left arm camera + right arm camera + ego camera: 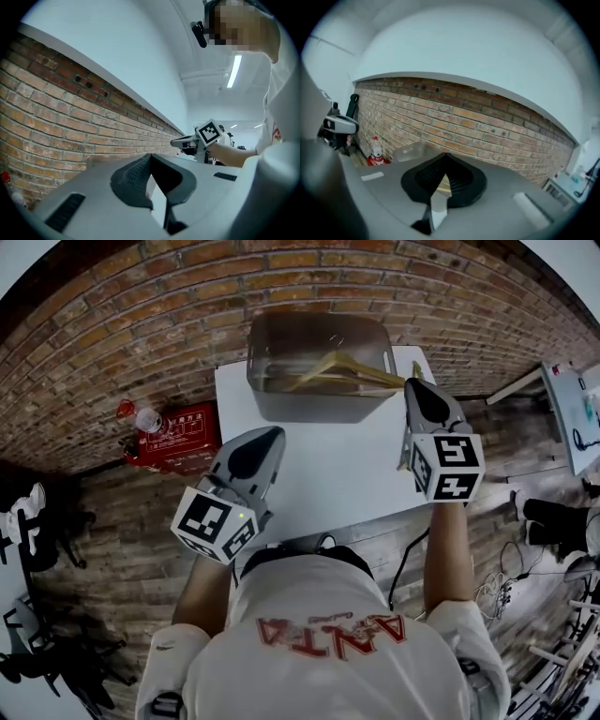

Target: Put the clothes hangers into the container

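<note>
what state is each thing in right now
translucent grey plastic container: upright on the white table, open top, hangers inside
wooden clothes hangers: lying in the container, one arm reaching past its right rim
left gripper: fingers together, nothing held
right gripper: fingers together, nothing held

My left gripper and right gripper have matt grey plastic shells, and their pads are black and ribbed. The container is smoky, translucent plastic with a slight gloss. The clothes hangers are pale, smooth wood. The counter is smooth, matt white. The wall is rough brick.
</note>
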Motion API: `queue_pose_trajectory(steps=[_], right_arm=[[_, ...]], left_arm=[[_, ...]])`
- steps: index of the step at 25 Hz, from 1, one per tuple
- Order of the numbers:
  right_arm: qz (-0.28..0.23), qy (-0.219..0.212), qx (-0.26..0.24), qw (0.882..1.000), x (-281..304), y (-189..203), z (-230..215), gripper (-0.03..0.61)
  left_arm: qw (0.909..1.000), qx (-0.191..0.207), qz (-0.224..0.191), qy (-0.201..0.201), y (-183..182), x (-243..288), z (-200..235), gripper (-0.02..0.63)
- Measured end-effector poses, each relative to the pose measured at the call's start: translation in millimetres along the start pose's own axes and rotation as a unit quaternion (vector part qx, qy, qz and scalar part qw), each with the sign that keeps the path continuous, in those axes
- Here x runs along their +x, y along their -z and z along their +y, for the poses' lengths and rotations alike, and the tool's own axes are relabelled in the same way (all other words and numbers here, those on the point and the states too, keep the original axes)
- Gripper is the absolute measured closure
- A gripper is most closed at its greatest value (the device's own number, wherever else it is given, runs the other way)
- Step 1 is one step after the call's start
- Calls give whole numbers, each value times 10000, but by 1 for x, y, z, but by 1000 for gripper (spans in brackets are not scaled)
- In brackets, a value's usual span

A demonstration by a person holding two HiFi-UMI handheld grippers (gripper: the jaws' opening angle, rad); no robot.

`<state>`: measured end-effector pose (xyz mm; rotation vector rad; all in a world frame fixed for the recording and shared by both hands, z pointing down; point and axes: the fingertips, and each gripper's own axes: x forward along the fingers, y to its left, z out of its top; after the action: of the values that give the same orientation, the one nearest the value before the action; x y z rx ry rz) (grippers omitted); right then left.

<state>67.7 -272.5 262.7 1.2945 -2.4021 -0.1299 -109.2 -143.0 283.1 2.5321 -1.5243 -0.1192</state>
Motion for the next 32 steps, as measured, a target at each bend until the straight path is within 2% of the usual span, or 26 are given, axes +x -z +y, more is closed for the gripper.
queue_pose_trajectory(steps=[5,12,20,26,32], right_arm=[[-314,101,826,9960,-55,19,-6,575],[-662,414,1273,9888,-112,43,-11,575],[-346,537,1561,9857,-133,78,-6,575],[-245,816,1751,9809,-141,92,-11,575],[86,1256,1999,9717,-139,118,-19,574]], left_arm=[[9995,163,-86,270,-9,13,-22,606],[9977,272,-80,618,-11,31,-55,605],[9938,487,78,997,-3,38,-83,606],[9929,359,135,1123,2,39,-87,606],[9915,259,236,1253,15,37,-83,606]])
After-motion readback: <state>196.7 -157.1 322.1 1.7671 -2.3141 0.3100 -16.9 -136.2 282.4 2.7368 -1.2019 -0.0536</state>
